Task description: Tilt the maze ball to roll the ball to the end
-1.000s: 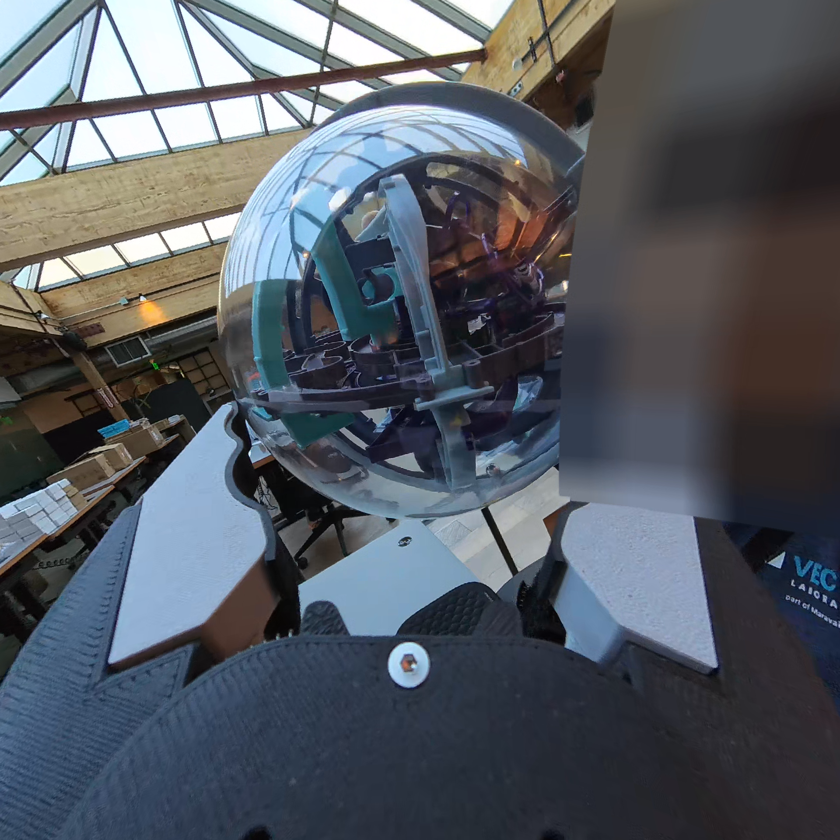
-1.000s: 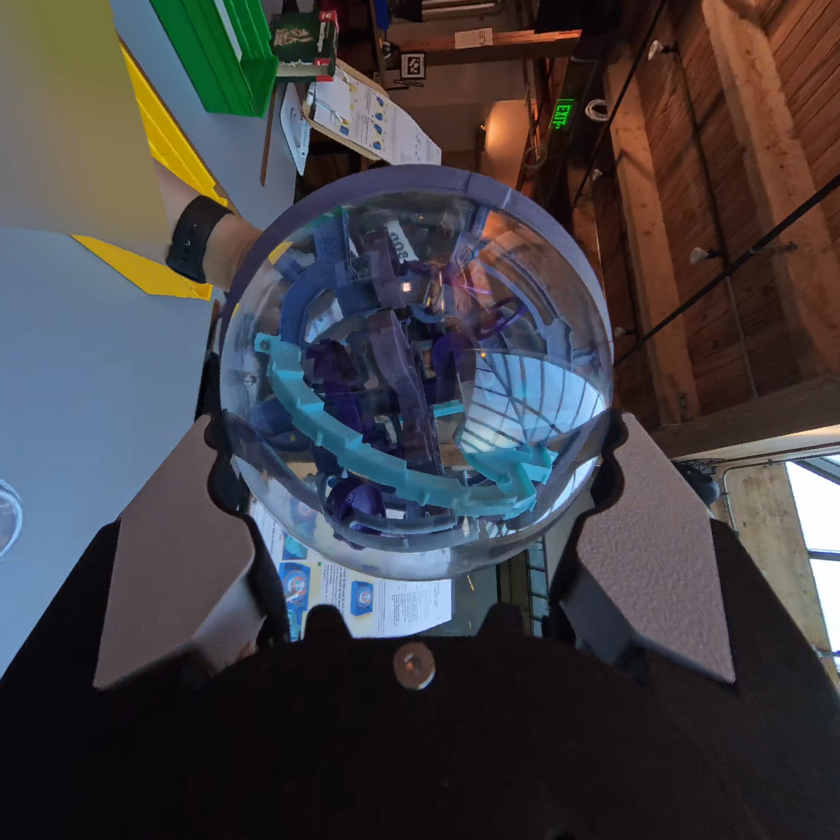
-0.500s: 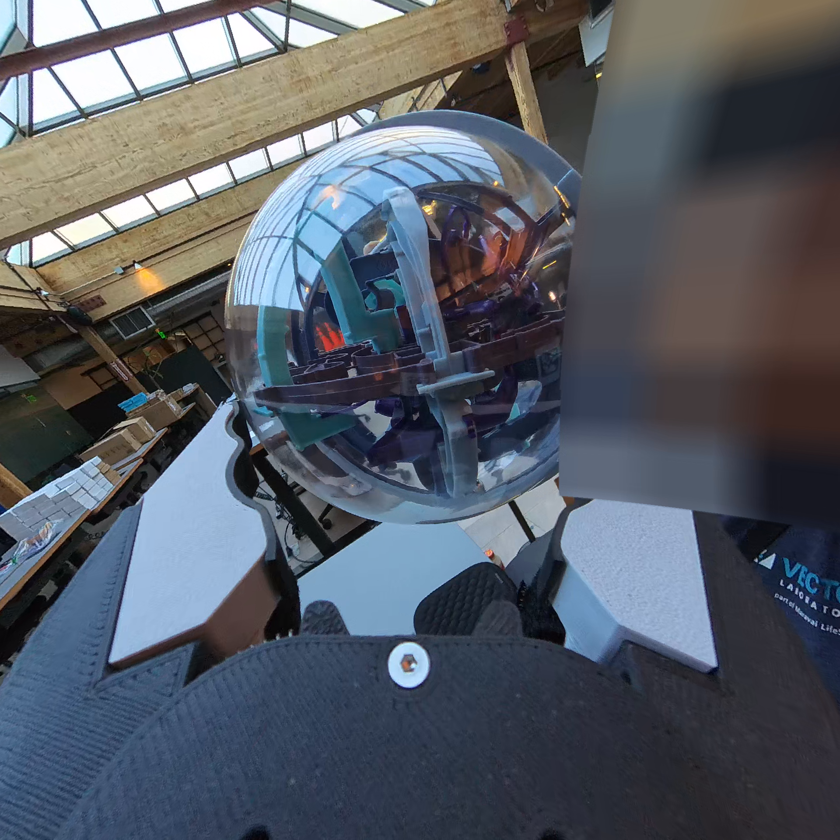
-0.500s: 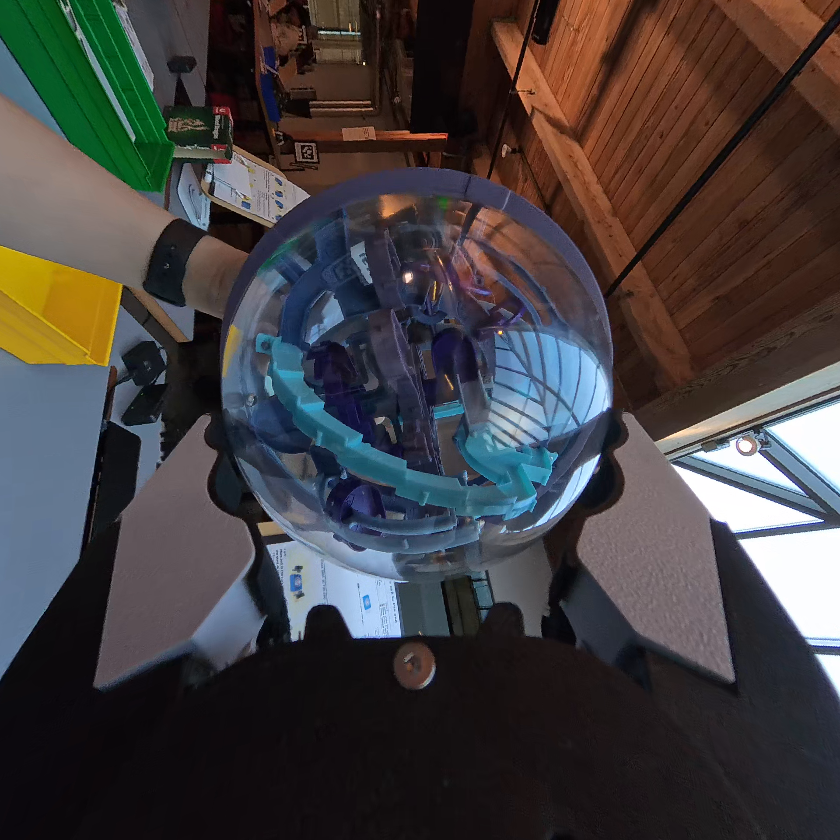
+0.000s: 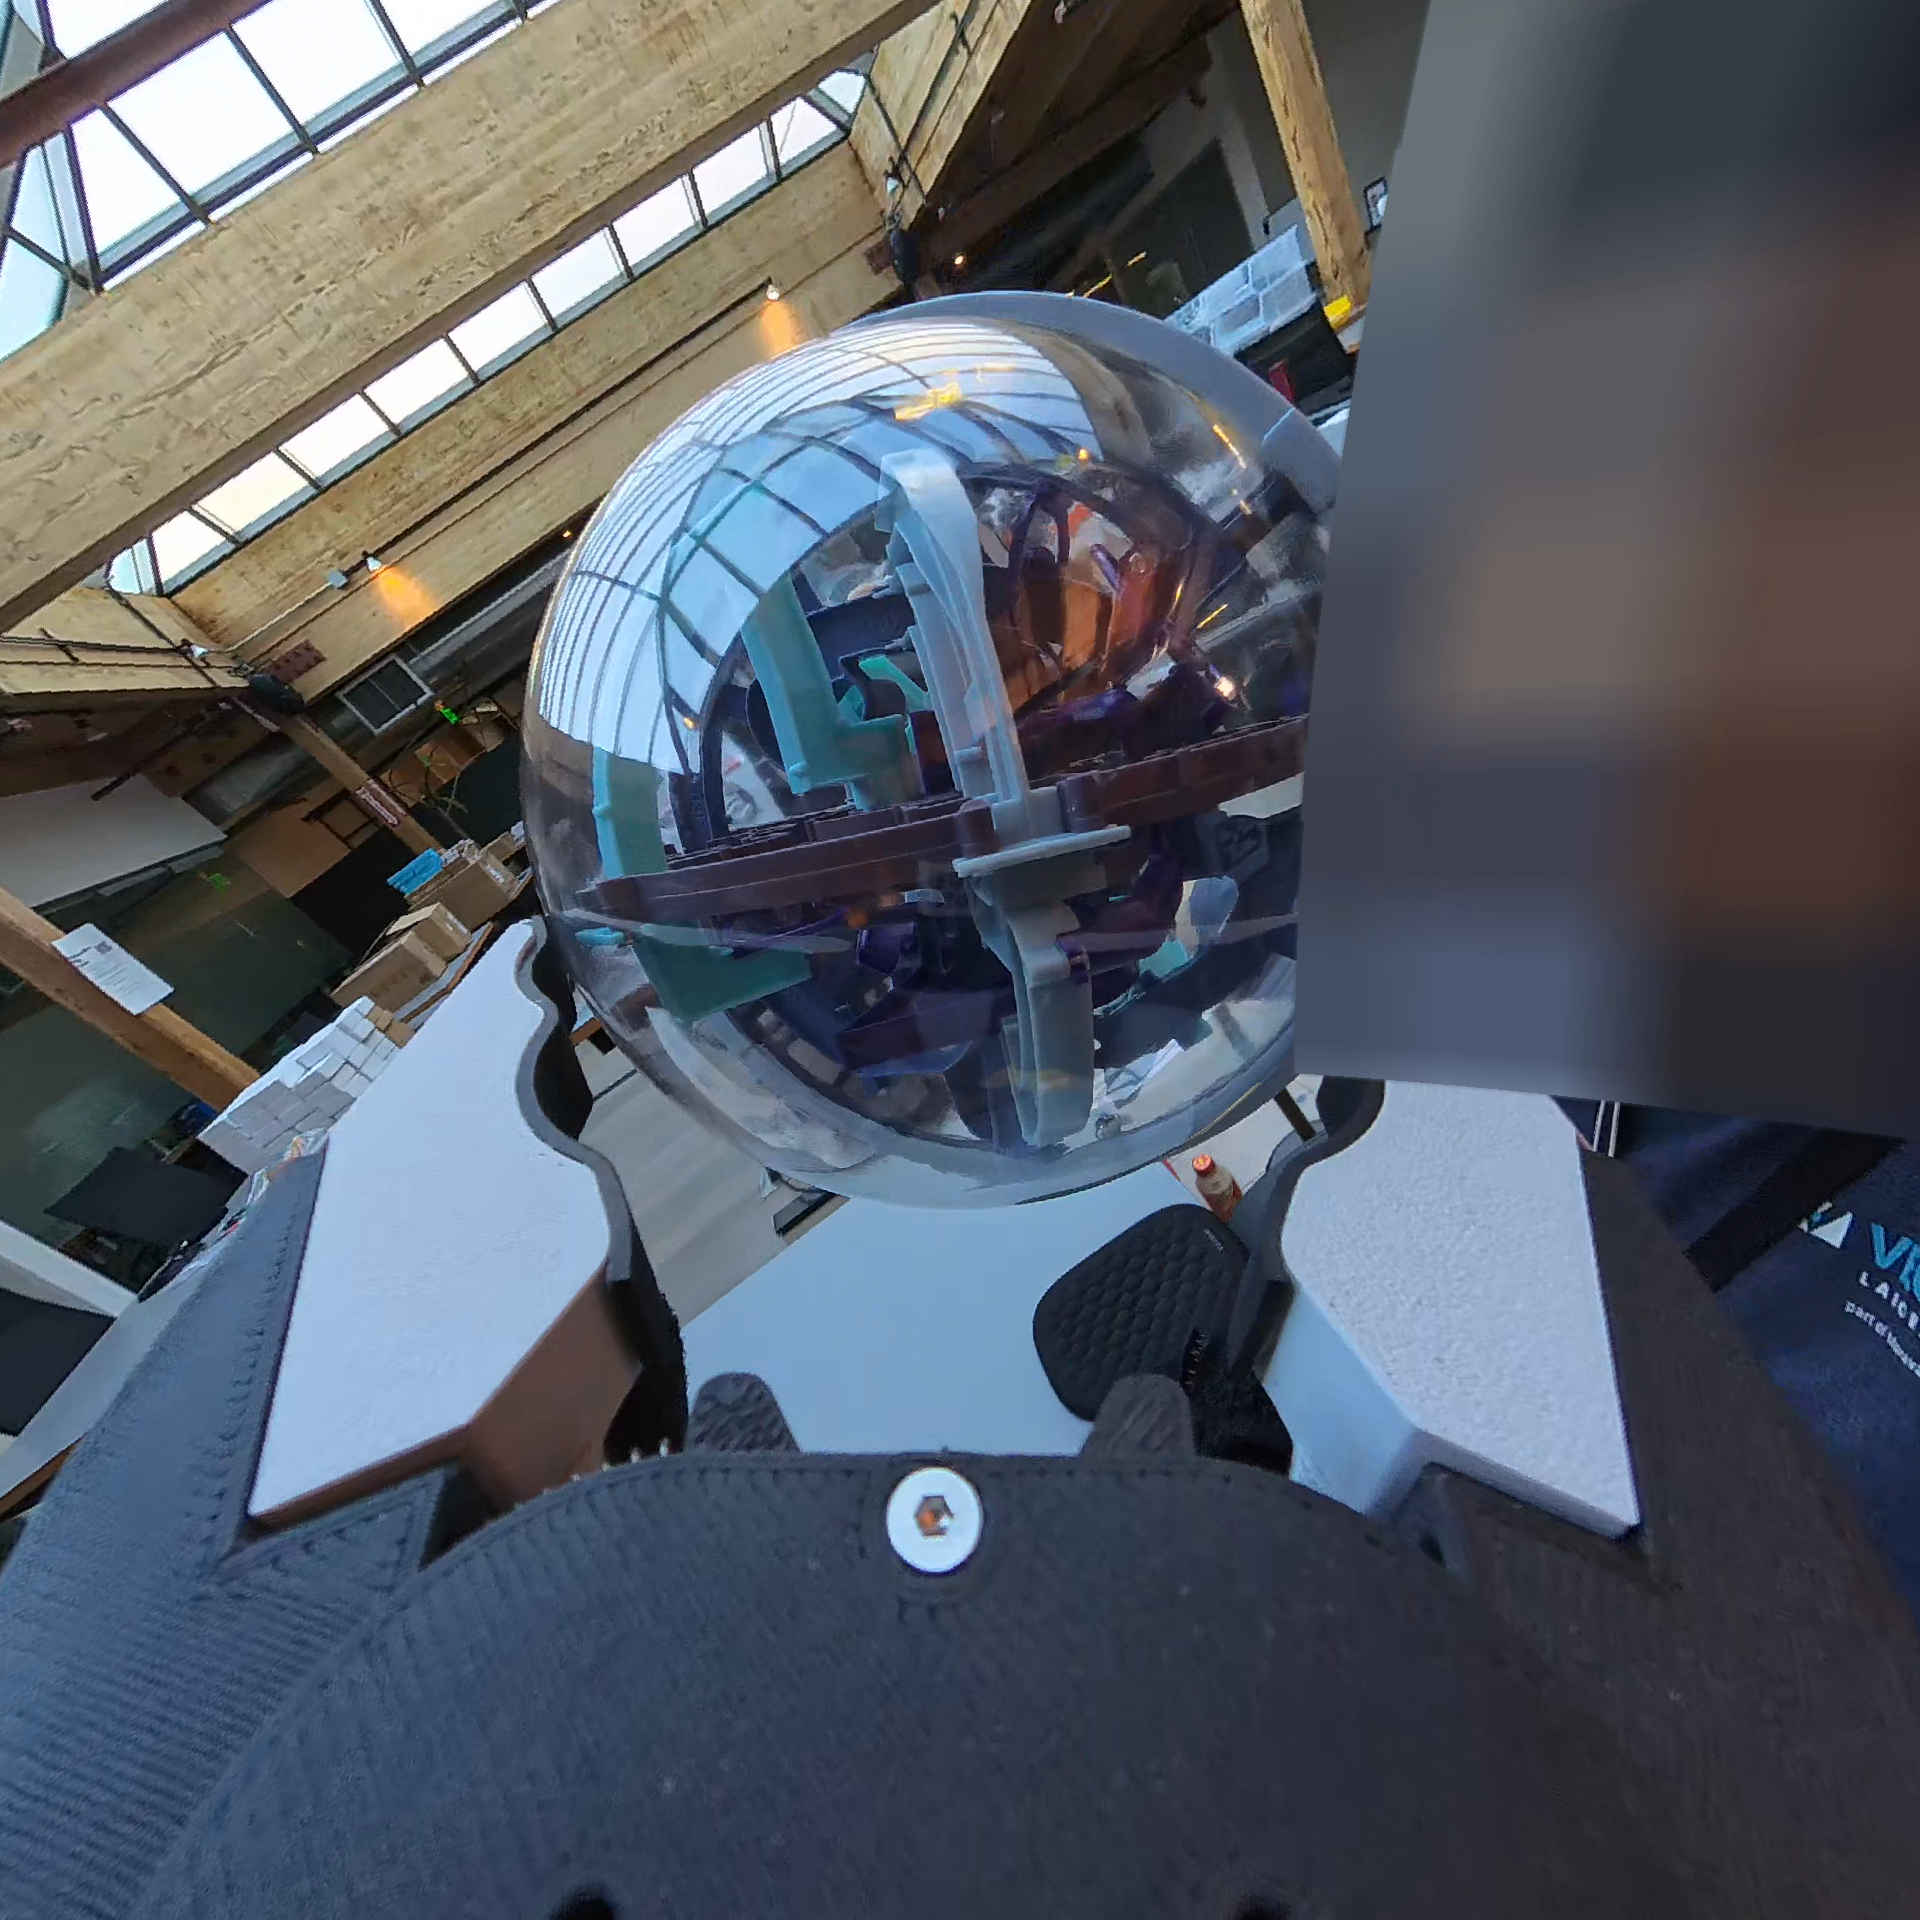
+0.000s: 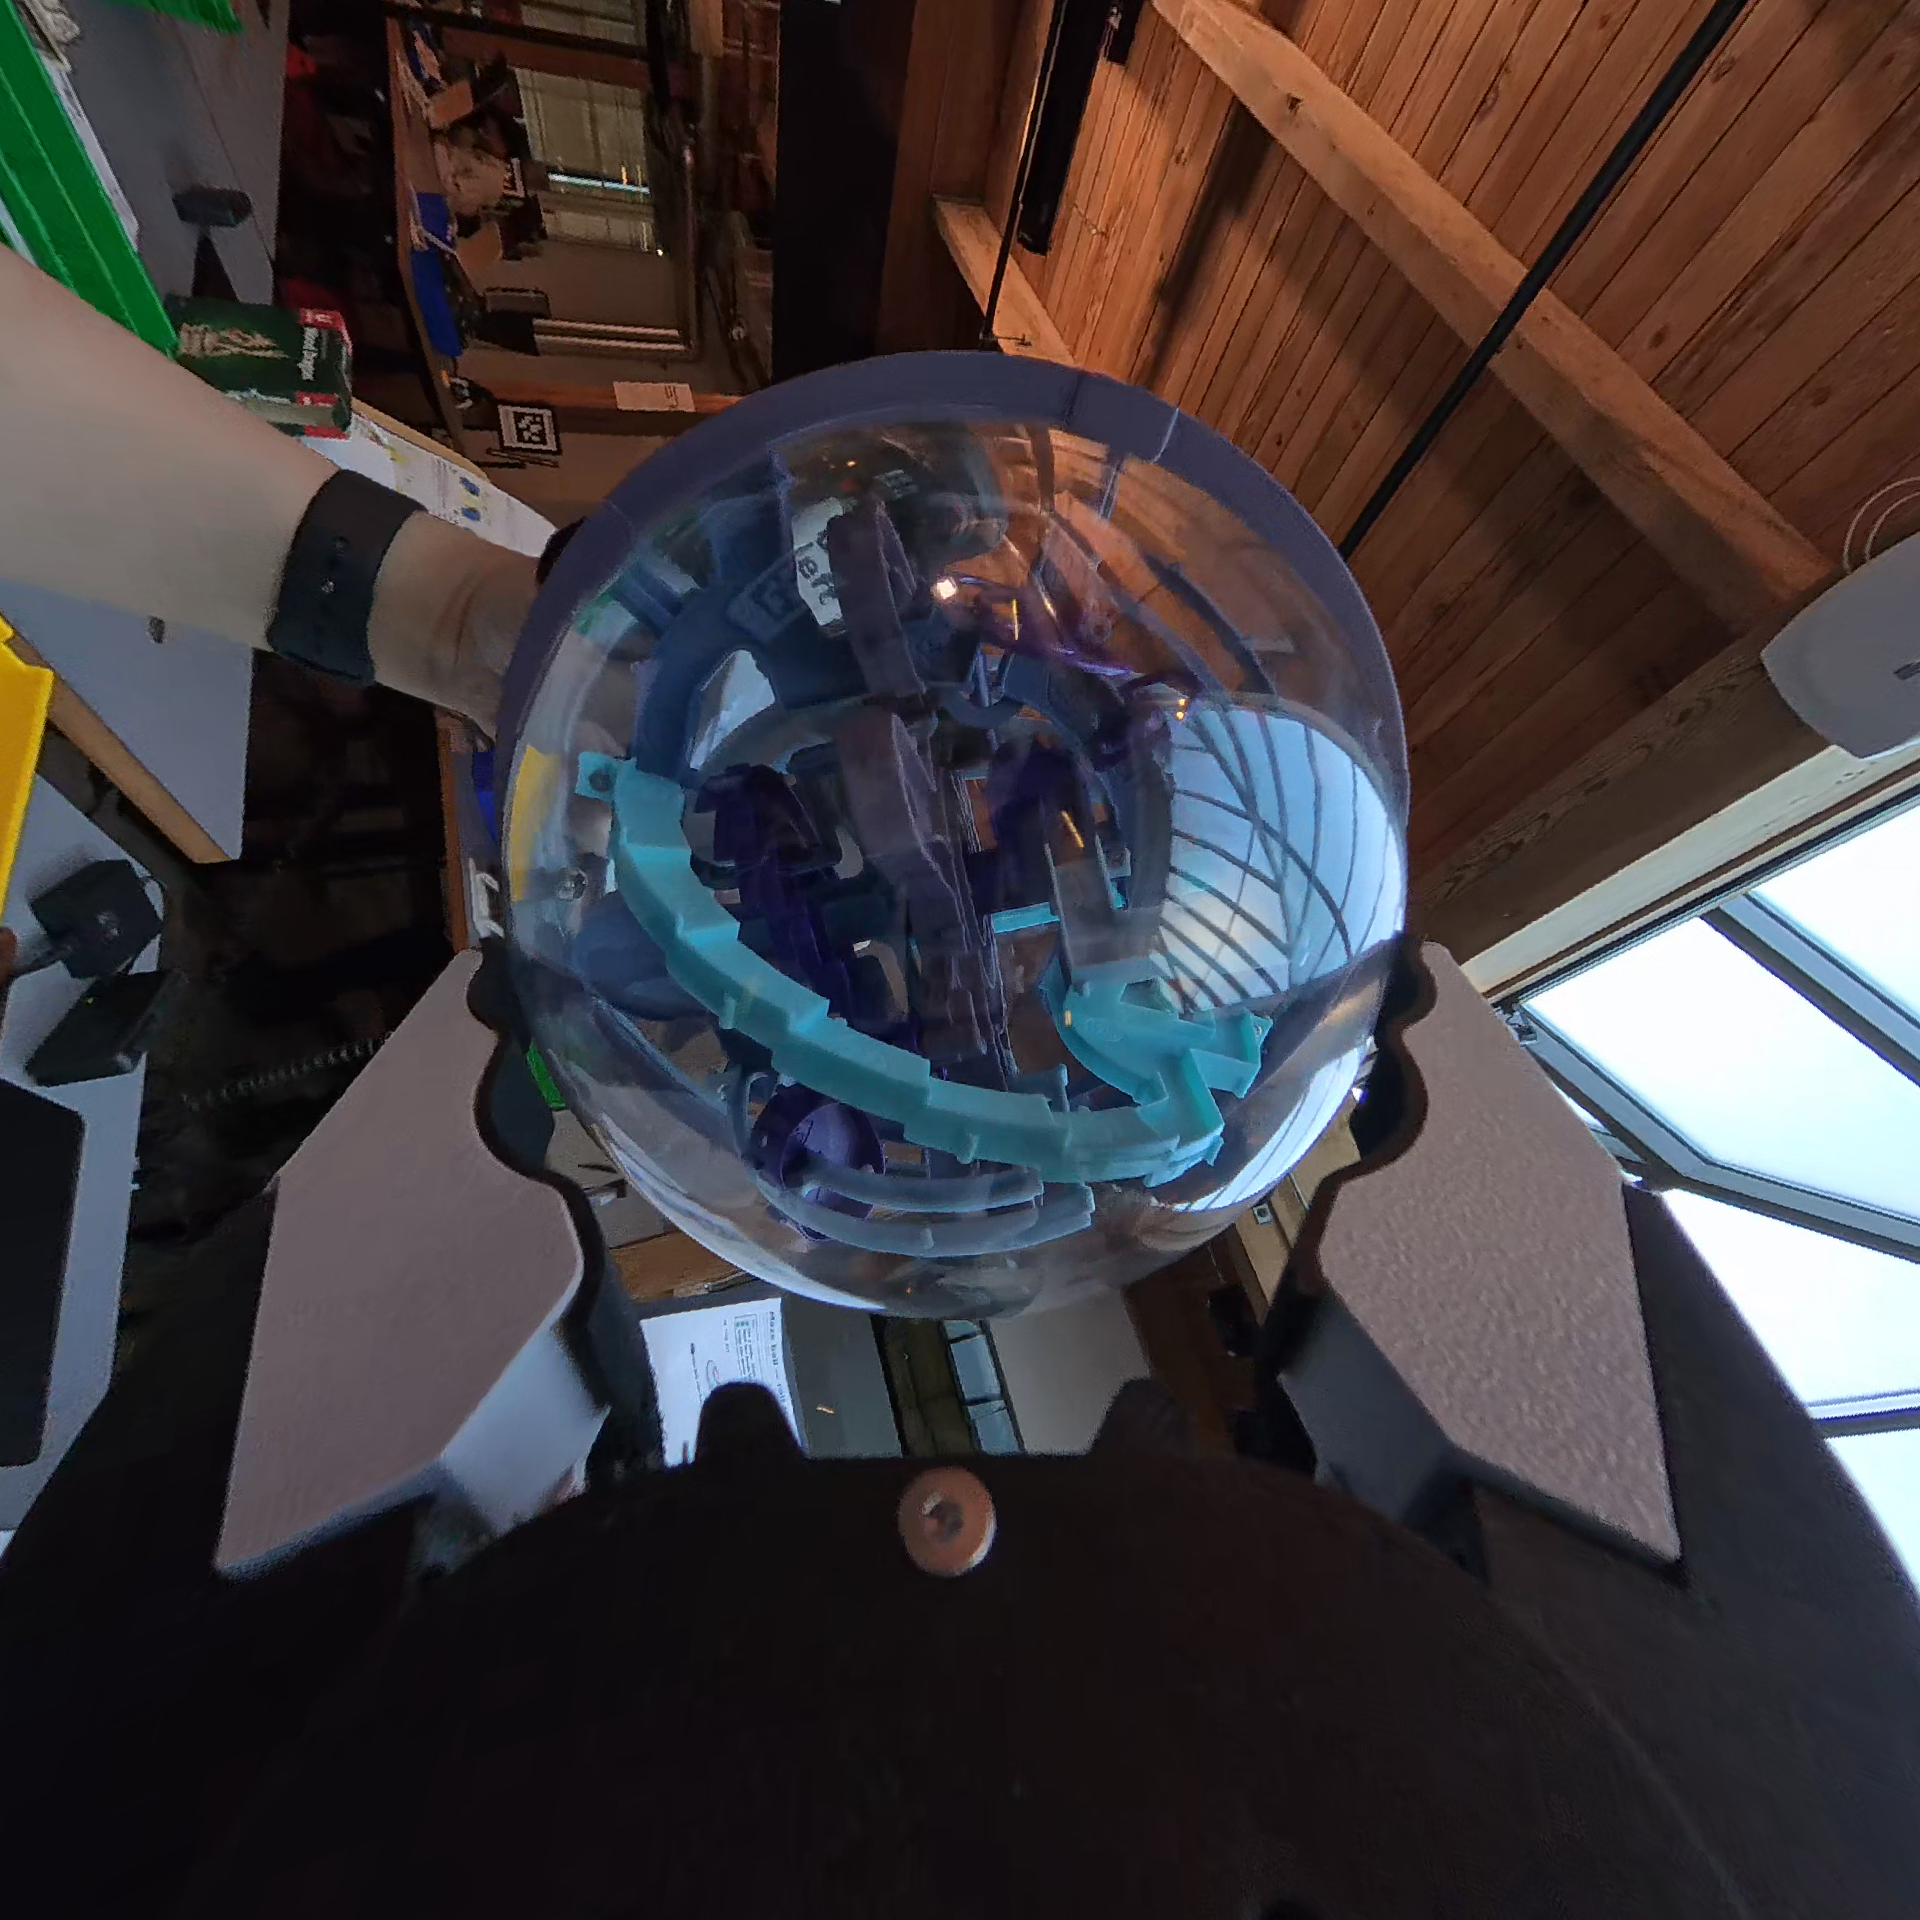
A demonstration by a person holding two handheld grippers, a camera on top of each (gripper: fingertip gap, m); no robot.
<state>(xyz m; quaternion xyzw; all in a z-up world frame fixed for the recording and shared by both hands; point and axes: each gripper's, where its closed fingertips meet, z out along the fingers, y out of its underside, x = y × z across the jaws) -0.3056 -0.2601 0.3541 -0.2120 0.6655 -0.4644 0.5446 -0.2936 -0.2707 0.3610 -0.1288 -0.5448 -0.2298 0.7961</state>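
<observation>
Lettered label (image 6: 821,561) (white) inside maze ball (image 6: 951,831); perhaps a shirt logo (image 5: 1870,1247).

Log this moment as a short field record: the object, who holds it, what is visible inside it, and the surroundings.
object: maze ball, clear sphere with a grey seam band
left hand-held gripper: fingers either side of the sphere, closed on it
right hand-held gripper: fingers on both sides of the sphere, closed on it
support: held up in the air by both grippers, resting on nothing
inside: teal track, purple and grey tracks, brown platform
small ball: cannot tell where it is
surroundings: wooden beams, skylight, person's forearm with a black wristband
</observation>
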